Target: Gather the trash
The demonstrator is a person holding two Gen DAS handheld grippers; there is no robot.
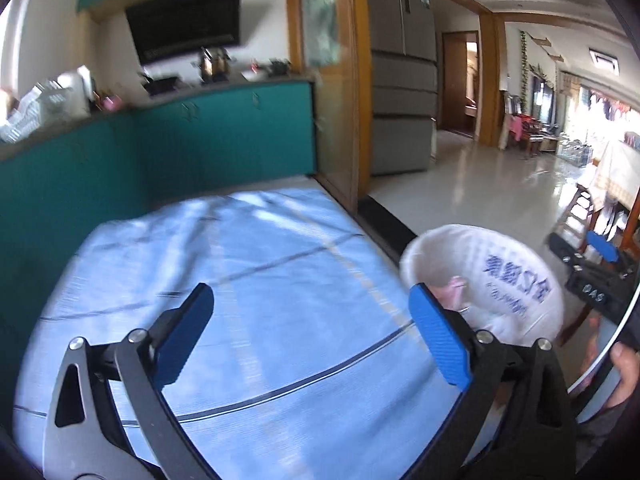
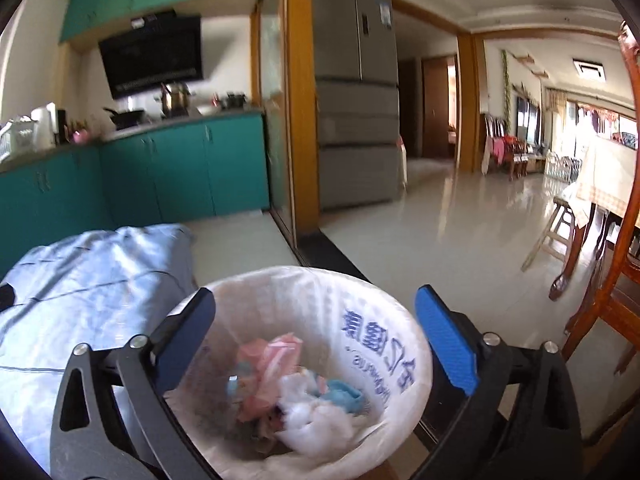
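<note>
Two handheld grippers hover with fingers spread wide and nothing between them in a kitchen with teal cabinets (image 2: 180, 164). Beneath the right gripper (image 2: 316, 344) stands a round trash bin (image 2: 404, 344), upright, its mouth facing up, lined with a white bag printed in blue characters; pink, white and blue scraps (image 2: 296, 392) lie crumpled inside. Just left of the bin lies a pale blue striped cloth (image 2: 88, 280), its long axis running away from the camera toward the cabinets. The left gripper (image 1: 312, 340) hangs over that same cloth (image 1: 260, 280), the bin (image 1: 500, 280) at its right fingertip, blurred. A grey refrigerator (image 2: 356, 100) stands beyond a wooden door frame.
</note>
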